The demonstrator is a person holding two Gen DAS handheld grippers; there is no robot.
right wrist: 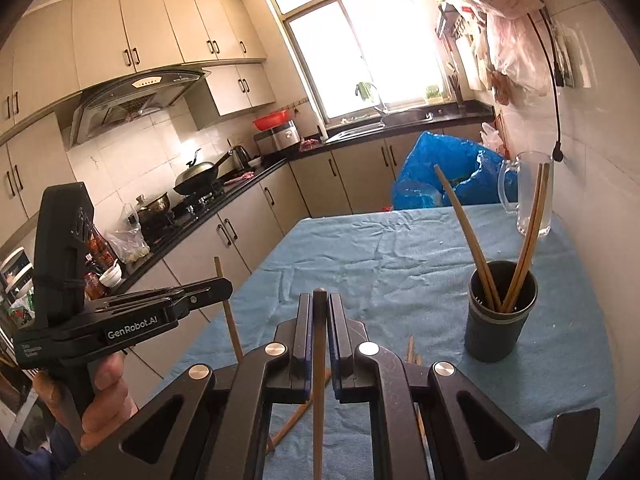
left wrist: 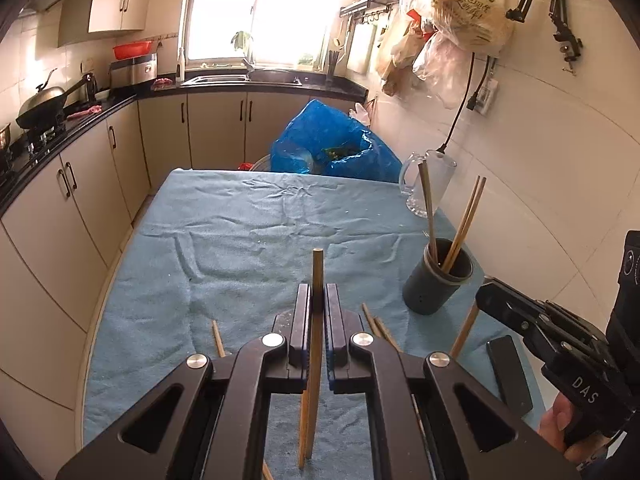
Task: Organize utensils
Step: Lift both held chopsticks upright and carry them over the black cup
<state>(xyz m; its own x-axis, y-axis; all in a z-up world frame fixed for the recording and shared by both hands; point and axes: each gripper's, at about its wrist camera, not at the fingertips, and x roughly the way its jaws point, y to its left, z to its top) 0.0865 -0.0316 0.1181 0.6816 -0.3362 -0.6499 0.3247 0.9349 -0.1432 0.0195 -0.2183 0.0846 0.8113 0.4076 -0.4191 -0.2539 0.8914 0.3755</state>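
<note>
Blue cloth: a creased towel (left wrist: 248, 240) covers the table under both tongs.
Room: kitchen; cream cabinets (right wrist: 208, 236) and a dark counter run to the left of the tongs, bright window (left wrist: 260, 8) far ahead, tiled wall close on the right.
Holder count: one dark cup (left wrist: 438, 280), ahead and right of the left tongs, upright on the cloth.
Chopsticks in cup: four, counted from the right wrist view, leaning in two pairs (right wrist: 524, 240).
Loose chopsticks: several on the cloth just below the tongs (left wrist: 378, 326); exact number hidden by the jaws.
Glass mug: one (left wrist: 430, 184), beyond the cup by the wall.
Blue bag: one (left wrist: 332, 140), past the far table edge.
Phone: one dark slab (left wrist: 510, 376), on the cloth right of the left tongs.
Left tongs (left wrist: 318, 292): clenched, nearly no gap, grasping one wooden chopstick (left wrist: 317, 272) whose tip stands above the fingers, raised off the cloth.
Right tongs (right wrist: 319, 302): clenched, grasping a darker chopstick (right wrist: 319, 380), likewise lifted, left of the cup.
</note>
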